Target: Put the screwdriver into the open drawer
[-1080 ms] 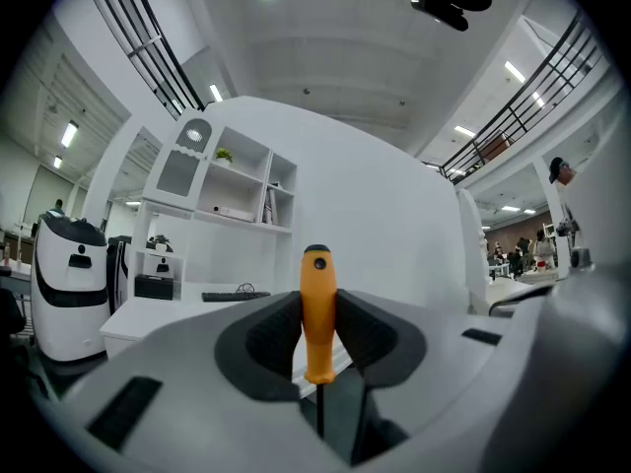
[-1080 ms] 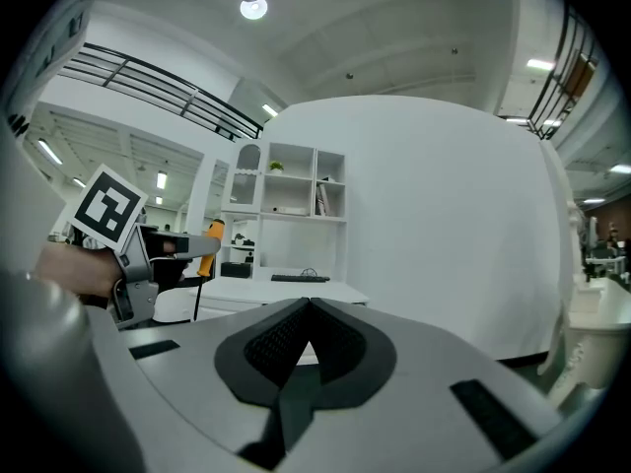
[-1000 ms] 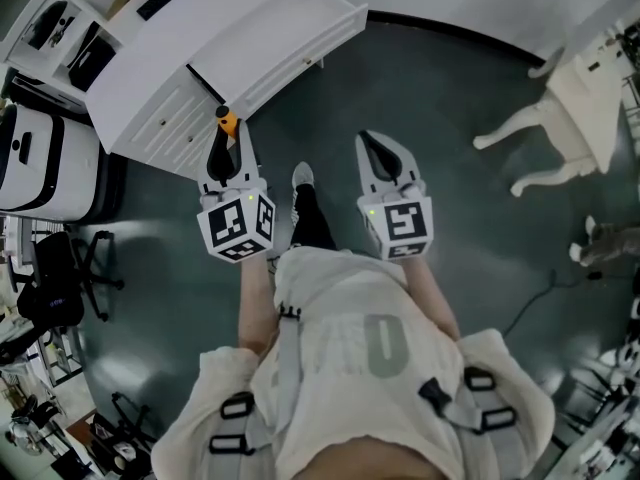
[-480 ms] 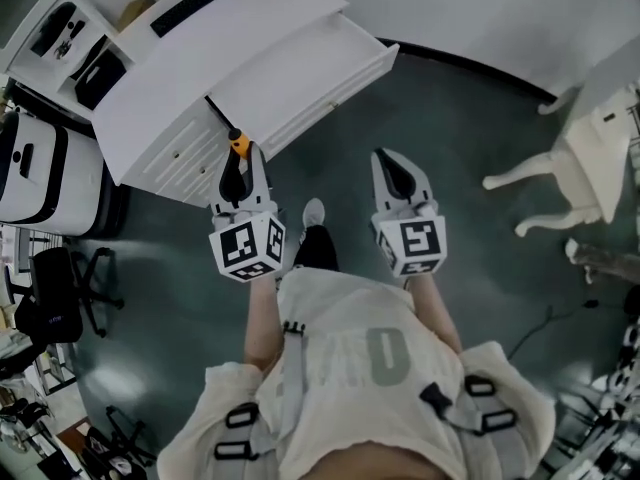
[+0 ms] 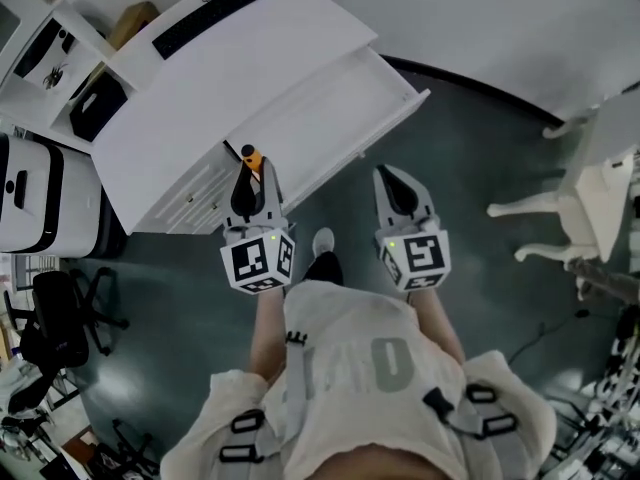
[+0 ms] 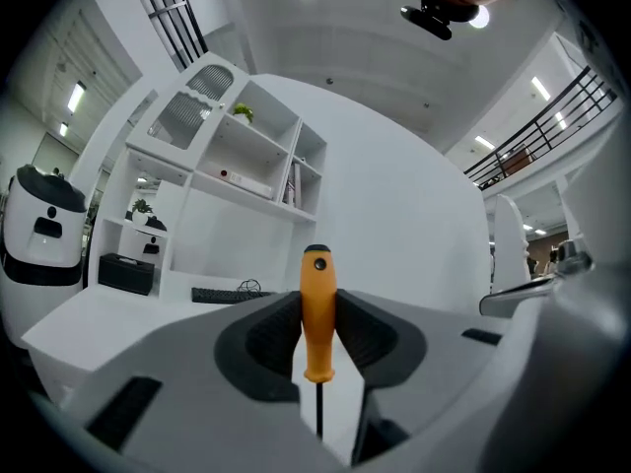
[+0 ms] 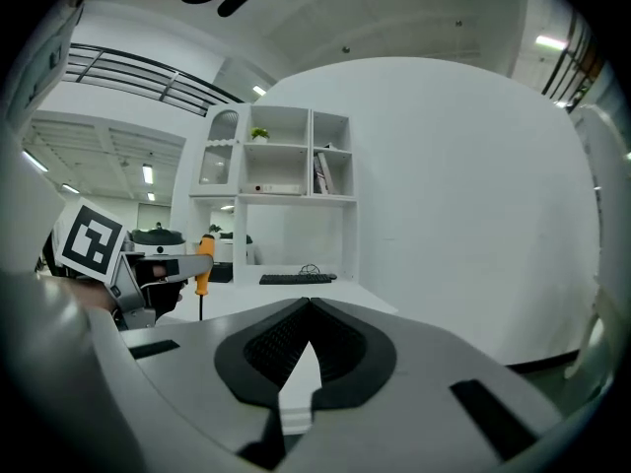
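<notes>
Since a sec ago the desk (image 5: 230, 78) and its open drawer (image 5: 400, 108) sit closer, the drawer now right ahead of both grippers. Left gripper (image 5: 250, 173) is clamped on the screwdriver (image 6: 317, 313) by its orange handle, shaft down, not yet in the drawer. Right gripper (image 5: 392, 183): jaws together, empty. Approx. at reach; placing looks next.

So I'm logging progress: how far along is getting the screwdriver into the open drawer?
Done: the drawer stands open and the screwdriver is picked up. In hand: the left gripper clamps its orange handle, upright, near the drawer's front, not yet inside. Left: carry it over the drawer and release. The right gripper is shut, empty.
</notes>
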Available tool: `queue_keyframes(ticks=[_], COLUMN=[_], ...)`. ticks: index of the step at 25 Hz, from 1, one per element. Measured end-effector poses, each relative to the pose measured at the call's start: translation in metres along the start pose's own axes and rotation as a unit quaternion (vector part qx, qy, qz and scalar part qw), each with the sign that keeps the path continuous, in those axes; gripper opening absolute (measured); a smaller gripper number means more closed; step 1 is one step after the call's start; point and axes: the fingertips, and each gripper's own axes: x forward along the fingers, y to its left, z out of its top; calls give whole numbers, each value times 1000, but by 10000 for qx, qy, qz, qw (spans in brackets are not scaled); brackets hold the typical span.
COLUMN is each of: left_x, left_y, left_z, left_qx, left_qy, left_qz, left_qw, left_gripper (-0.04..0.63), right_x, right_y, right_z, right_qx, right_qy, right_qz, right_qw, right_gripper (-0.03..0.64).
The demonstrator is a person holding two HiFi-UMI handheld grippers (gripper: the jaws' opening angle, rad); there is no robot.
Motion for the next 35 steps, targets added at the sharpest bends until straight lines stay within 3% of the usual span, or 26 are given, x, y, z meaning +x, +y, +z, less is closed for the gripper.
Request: queue_keyframes(ticks=[5, 10, 15, 27, 30, 35], left_x=[43, 61, 77, 110, 116, 122], left_y=[27, 49, 58, 35, 35, 31], left_z=[5, 2, 1, 18, 23, 26], left_qx=[151, 85, 62, 326, 584, 597], left_qy=[117, 230, 252, 233, 215, 197], left_qz=[-98, 72, -19, -163, -91, 28], left_qw=[9998, 9997, 9997, 9991, 9980, 9980], left_gripper=[107, 107, 107, 107, 107, 107], right_x=[49, 66, 87, 120, 130, 134], right_y=[4, 1, -5, -18, -21, -32], right_z=[12, 18, 20, 26, 28, 30], right_qx=[192, 243, 73, 94, 22, 93], right_qy=[195, 410, 167, 105, 19, -21], right_qz=[-86, -71, -74, 305, 381, 381], right_qw=[9996, 9988, 9998, 9994, 9993, 9992], right_gripper=[5, 5, 5, 5, 5, 5])
